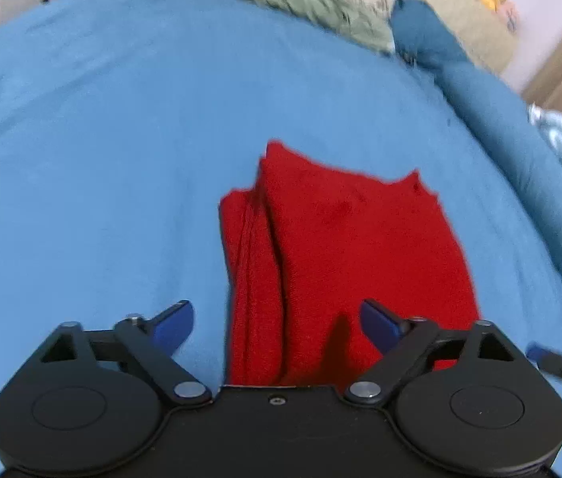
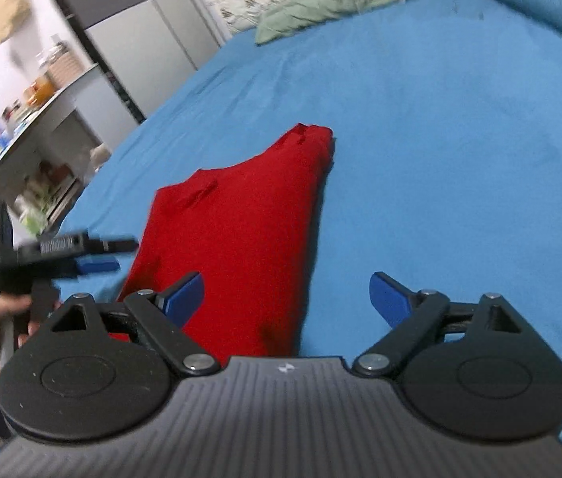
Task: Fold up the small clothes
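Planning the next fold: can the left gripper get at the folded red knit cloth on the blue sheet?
Probably yes: the left gripper is open just above the folded red knit cloth, nothing between.

One folded red knit garment (image 1: 344,247) lies on the single bright blue bedsheet (image 1: 102,159). One crumpled sage-green cloth (image 1: 305,4) sits at the sheet's far edge, one dark teal rolled blanket (image 1: 492,119) along its right edge. Two black grippers with blue fingertips: the left gripper (image 1: 277,318) and the right gripper (image 2: 287,292). The shelf's jars are too blurred to count.
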Available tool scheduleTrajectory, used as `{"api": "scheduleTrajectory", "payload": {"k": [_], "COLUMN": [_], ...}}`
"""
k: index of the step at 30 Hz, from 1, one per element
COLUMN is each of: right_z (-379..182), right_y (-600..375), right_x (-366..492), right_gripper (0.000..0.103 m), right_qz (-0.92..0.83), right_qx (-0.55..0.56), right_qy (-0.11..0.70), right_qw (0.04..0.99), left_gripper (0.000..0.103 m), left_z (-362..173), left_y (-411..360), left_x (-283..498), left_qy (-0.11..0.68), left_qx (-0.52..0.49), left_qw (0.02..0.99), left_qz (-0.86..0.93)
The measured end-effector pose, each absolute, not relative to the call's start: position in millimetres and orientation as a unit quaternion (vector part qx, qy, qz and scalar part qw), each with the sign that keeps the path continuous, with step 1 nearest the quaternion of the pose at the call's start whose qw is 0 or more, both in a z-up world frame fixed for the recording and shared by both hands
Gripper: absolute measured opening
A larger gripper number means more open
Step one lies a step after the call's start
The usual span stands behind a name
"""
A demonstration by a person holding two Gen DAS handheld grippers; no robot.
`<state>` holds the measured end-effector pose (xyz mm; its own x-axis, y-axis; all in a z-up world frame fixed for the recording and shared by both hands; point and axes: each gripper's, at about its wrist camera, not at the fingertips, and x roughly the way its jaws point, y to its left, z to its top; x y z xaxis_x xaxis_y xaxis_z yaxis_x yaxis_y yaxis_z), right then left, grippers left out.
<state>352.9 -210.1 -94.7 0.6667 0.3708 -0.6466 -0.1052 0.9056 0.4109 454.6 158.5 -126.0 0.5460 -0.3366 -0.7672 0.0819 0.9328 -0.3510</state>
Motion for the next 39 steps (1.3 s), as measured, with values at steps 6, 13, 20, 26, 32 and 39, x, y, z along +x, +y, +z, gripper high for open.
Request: {"api": "scheduleTrajectory", "payload": {"k": [6,13,20,26,32,39], "right_z": [-132,-148,-143,-112,-62,-61], "right_y": [-193,-171,-163,-167,-191,-234], "right_x": [407,424,424,409,334,223], "right_gripper": [0.102,0.069,0.041,0.038,0.038,0.039], "right_qz": [0.136,0.152,0.154,0.175,0.206,0.168], "right_qx": [0.213,0.217,0.213,0.237,0.210,0.211], "right_qy": [0.436,0.433,0.418,0.405,0.386,0.391], "right_qw": [0.864,0.861,0.870,0.865,0.874,0.880], "left_gripper": [0.087,0.055,0.027,0.022,0.022,0.022], "left_z": [-142,-144,-131,-92,-48,-76], "left_y": [157,149,137,121,83,28], "left_x": [464,467,465,436,349,257], "left_qy": [0.461,0.459,0.456,0.443,0.404,0.410], "left_qx": [-0.135,-0.128,-0.123,-0.093,-0.066,-0.070], "left_qw": [0.867,0.863,0.868,0.878,0.888,0.881], "left_qz": [-0.135,-0.166,-0.150,-0.159,-0.208,-0.225]}}
